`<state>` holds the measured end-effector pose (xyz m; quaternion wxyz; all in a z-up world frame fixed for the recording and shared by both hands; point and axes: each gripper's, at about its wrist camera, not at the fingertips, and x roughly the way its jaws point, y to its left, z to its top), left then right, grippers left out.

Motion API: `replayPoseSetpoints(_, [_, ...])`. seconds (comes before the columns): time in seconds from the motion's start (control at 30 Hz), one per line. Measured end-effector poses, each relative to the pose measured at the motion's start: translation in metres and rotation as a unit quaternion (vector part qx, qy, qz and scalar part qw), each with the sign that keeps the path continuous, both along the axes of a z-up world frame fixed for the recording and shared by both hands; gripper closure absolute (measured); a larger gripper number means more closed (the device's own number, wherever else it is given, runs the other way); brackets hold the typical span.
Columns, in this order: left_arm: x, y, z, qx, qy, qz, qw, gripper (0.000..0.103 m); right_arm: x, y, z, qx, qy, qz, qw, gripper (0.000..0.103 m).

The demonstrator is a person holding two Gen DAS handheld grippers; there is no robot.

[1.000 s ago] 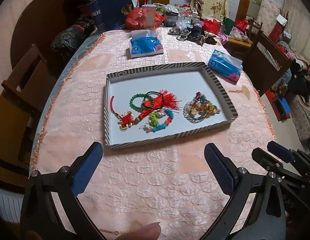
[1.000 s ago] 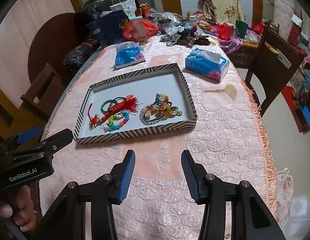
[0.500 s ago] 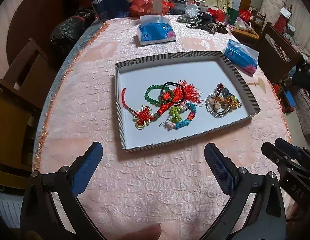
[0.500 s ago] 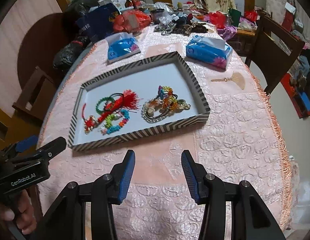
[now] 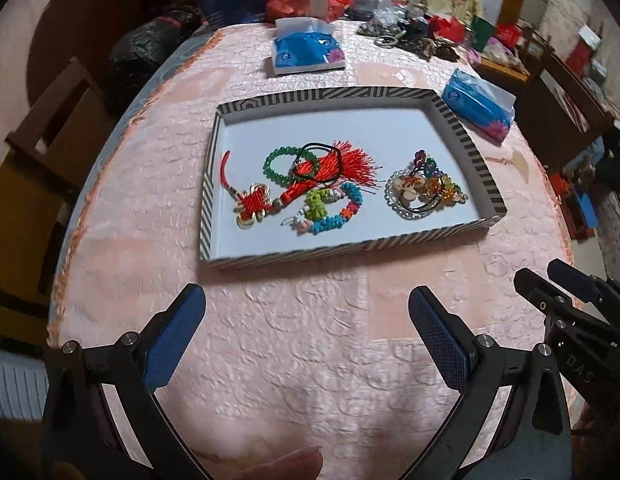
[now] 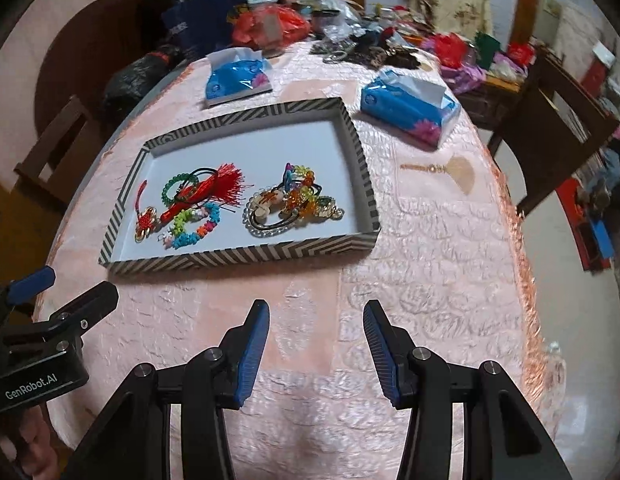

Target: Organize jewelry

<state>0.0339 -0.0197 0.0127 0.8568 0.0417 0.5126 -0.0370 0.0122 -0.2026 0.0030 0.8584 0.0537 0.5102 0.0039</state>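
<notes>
Beyond both grippers, jewelry (image 5: 314, 196) lay in tray (image 5: 350, 254); left gripper (image 5: 306, 320) nearer, wide open, empty; right gripper (image 6: 316, 334) part-open, empty.

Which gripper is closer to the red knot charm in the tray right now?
Left. The left gripper hovers just short of the tray's near edge, facing the red knot charm; the right gripper sits farther right.

Dim warm indoor light, apparently from overhead. Soft shadow along near edge of striped tray (image 5: 352, 254). Mild sheen on pink tablecloth (image 6: 430, 264). Heavy fisheye bending, dark vignette corners. Far clutter smeared by motion blur; tray rim slightly soft.
</notes>
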Motion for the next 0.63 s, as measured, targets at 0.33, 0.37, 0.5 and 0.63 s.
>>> replayPoseSetpoints(0.33, [-0.03,-0.019,-0.003,-0.016,0.001,0.055,0.9984,0.001,-0.018,-0.014,0.007,0.007,-0.012,0.066,0.998,0.055])
replayPoseSetpoints(0.37, [-0.031,-0.022,-0.002,-0.018,-0.002,0.056,0.9983,0.001,-0.019,-0.014,0.009,0.006,-0.016,0.07,0.997,0.055])
replayPoseSetpoints(0.5, [-0.034,-0.027,0.003,-0.035,-0.009,0.056,0.9978,0.001,-0.023,-0.017,0.024,0.004,-0.034,0.077,0.996,0.055])
replayPoseSetpoints(0.63, [-0.038,-0.03,0.012,-0.023,-0.031,0.059,0.9975,0.001,-0.028,-0.016,0.033,-0.002,-0.047,0.08,0.996,0.055])
